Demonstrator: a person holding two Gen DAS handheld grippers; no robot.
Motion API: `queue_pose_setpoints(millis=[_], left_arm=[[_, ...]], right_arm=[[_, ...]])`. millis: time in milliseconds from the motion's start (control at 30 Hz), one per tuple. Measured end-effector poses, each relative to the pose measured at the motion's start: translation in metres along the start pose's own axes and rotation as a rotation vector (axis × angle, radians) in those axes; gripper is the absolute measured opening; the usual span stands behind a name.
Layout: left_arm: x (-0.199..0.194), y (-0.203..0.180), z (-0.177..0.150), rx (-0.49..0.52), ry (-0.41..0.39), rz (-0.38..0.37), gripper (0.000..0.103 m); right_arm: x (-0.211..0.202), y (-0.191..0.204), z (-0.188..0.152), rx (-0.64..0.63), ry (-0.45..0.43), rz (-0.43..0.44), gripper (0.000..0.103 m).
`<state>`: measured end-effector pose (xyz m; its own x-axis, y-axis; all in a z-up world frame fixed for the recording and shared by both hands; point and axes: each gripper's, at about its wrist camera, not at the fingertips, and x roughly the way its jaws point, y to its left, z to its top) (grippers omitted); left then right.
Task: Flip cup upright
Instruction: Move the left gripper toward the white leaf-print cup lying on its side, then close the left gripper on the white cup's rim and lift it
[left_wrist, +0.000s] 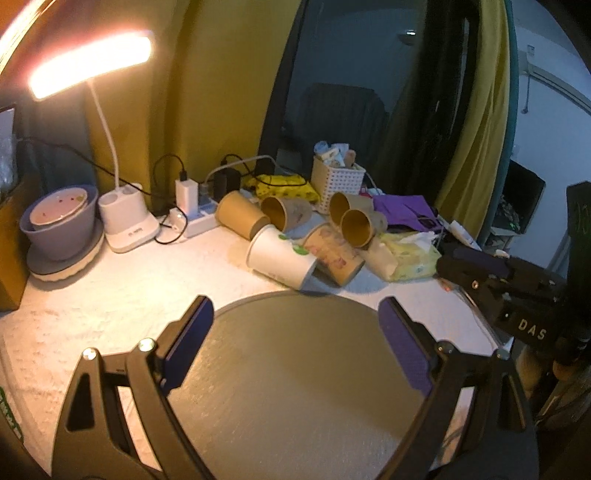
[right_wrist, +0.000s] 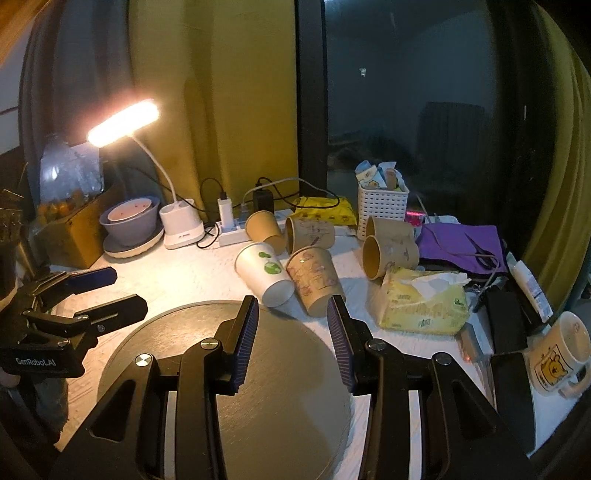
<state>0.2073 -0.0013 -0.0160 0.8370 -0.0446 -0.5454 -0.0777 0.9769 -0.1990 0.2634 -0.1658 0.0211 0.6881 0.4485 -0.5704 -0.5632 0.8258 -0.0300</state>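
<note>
Several paper cups lie on their sides in a pile behind a round grey board (left_wrist: 295, 369). A white cup with green dots (left_wrist: 280, 260) (right_wrist: 264, 275) lies nearest, beside a brown printed cup (left_wrist: 334, 258) (right_wrist: 314, 280). More brown cups (left_wrist: 240, 214) (right_wrist: 389, 254) lie behind them. My left gripper (left_wrist: 295, 325) is open and empty over the board; it also shows at the left of the right wrist view (right_wrist: 107, 291). My right gripper (right_wrist: 291, 325) is open and empty, just short of the two nearest cups; it shows at the right of the left wrist view (left_wrist: 465, 266).
A lit desk lamp (left_wrist: 125, 221), a purple bowl on a plate (left_wrist: 61, 221), a power strip with chargers (right_wrist: 236, 229), a white basket (right_wrist: 382, 210), a yellow tissue pack (right_wrist: 421, 302), purple cloth (right_wrist: 461, 243) and a mug (right_wrist: 561, 354) crowd the table.
</note>
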Motion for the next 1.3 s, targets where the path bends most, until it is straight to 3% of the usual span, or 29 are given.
queue_pose_setpoints(millis=[733,1300], left_arm=[[0.126,0.015,0.027,-0.182,0.114,0.035,0.092],[0.21,0.024,0.036,-0.325,0.268,-0.028,0.091]], right_arm=[[0.094,-0.053,0.017,0.024,0.048,0.042,0.041],[0.138,-0.083,0.026,0.066,0.069,0.034,0.041]])
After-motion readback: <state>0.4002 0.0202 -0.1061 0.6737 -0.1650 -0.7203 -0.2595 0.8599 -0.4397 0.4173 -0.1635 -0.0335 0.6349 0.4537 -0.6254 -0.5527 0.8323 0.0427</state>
